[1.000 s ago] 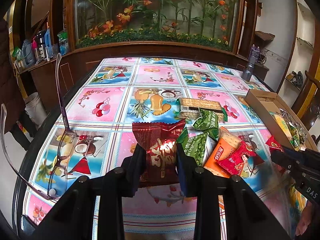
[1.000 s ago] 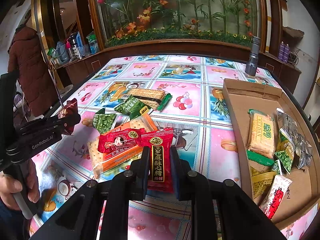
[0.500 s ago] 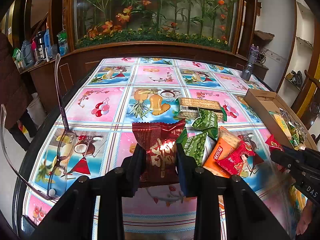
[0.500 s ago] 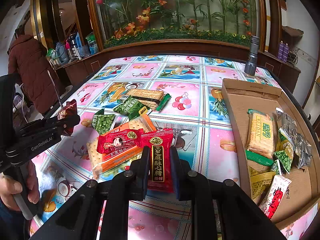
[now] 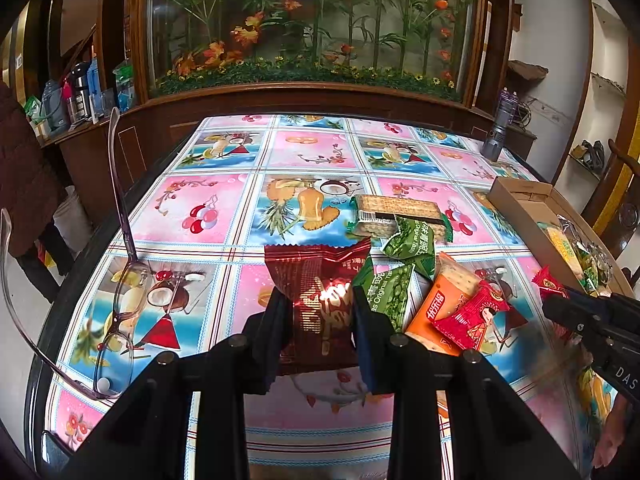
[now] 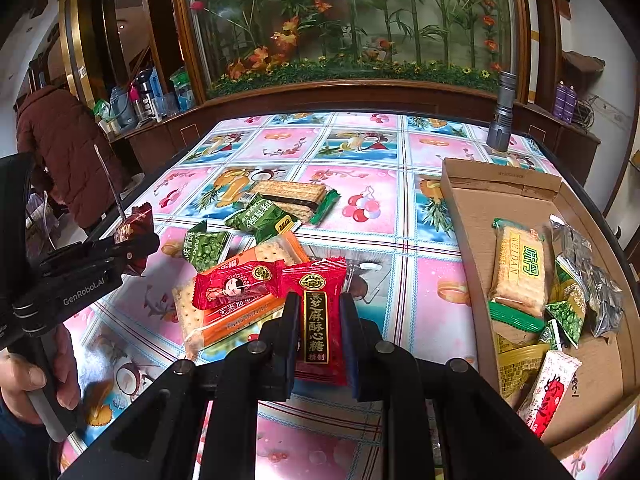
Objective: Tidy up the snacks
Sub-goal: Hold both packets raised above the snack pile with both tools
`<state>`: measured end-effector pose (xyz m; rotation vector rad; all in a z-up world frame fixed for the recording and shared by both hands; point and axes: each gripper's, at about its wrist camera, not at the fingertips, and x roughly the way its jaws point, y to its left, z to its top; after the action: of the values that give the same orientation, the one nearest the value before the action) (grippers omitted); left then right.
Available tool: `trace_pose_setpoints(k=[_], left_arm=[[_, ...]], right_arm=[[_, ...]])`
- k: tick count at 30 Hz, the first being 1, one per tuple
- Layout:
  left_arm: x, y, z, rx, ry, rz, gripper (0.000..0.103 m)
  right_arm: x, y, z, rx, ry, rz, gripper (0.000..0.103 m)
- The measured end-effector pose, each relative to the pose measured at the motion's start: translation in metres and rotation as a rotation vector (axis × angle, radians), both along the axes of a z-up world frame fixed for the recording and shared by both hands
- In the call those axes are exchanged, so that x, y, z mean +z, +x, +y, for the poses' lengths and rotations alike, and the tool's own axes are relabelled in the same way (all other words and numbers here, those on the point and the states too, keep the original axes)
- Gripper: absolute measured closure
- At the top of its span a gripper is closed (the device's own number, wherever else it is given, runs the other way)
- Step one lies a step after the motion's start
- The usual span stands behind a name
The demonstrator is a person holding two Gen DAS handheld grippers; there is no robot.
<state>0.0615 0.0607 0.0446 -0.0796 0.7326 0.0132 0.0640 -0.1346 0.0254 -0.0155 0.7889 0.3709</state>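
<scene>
left hand-held gripper (image 5: 318, 320) pinching dark-red snack (image 5: 316, 280) | right hand-held gripper (image 6: 320, 320) pinching red candy (image 6: 318, 312)

A lived-in home dining room: a table under a glossy fruit-print pink-and-blue tablecloth (image 5: 224, 216), with a wood-framed glass cabinet of artificial flowers (image 5: 312, 28) just behind that table.

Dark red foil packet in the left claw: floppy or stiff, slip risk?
Dark red foil packet looks light and probably floppy: crinkled film, top flaring above the left claw. Glossy foil glare suggests it may slip, though the pinch is mid-body.
</scene>
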Motion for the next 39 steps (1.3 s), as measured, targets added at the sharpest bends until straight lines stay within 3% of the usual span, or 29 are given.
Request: trace_pose_setpoints(k=[39], left_arm=[[-0.0008, 0.0003, -0.0027, -0.005, 0.002, 0.0, 0.073]], right_arm=[[0.0013, 0.0021, -0.0048, -0.011, 0.009, 0.001, 0.082]])
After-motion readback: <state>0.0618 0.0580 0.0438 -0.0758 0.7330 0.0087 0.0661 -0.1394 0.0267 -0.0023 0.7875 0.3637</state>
